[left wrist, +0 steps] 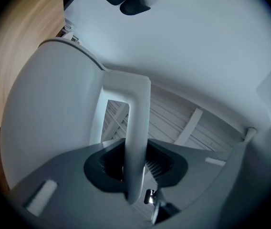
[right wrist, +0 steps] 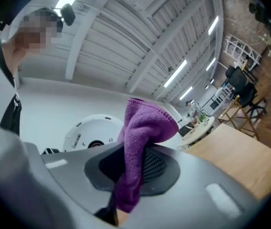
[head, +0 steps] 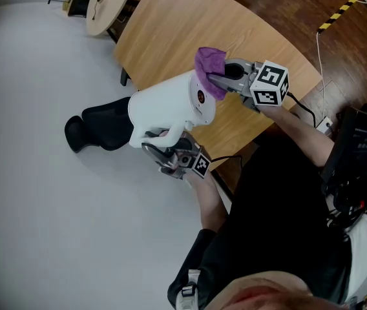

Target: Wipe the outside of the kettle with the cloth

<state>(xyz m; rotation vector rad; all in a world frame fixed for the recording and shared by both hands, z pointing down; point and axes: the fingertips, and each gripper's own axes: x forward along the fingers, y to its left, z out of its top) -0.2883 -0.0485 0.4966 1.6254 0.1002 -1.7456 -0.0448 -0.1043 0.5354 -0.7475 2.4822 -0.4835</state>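
Observation:
A white kettle (head: 170, 105) hangs tipped on its side over the table's edge. My left gripper (head: 165, 146) is shut on its white handle (left wrist: 136, 128), which runs up between the jaws of that left gripper (left wrist: 135, 163). The kettle's body (left wrist: 49, 109) fills the left of that view. My right gripper (head: 221, 79) is shut on a purple cloth (head: 208, 66), which lies against the rim of the kettle's bottom end. In the right gripper view the cloth (right wrist: 142, 132) stands up between the jaws of the right gripper (right wrist: 134, 168), with the kettle's round white underside (right wrist: 90, 135) just behind it.
Under both grippers spreads a light wooden table (head: 190, 24). A black object (head: 99, 128) lies on the white floor past the kettle. A round table (head: 109, 2) stands at the top. Black gear (head: 358, 154) and yellow-black tape (head: 335, 15) are on the right.

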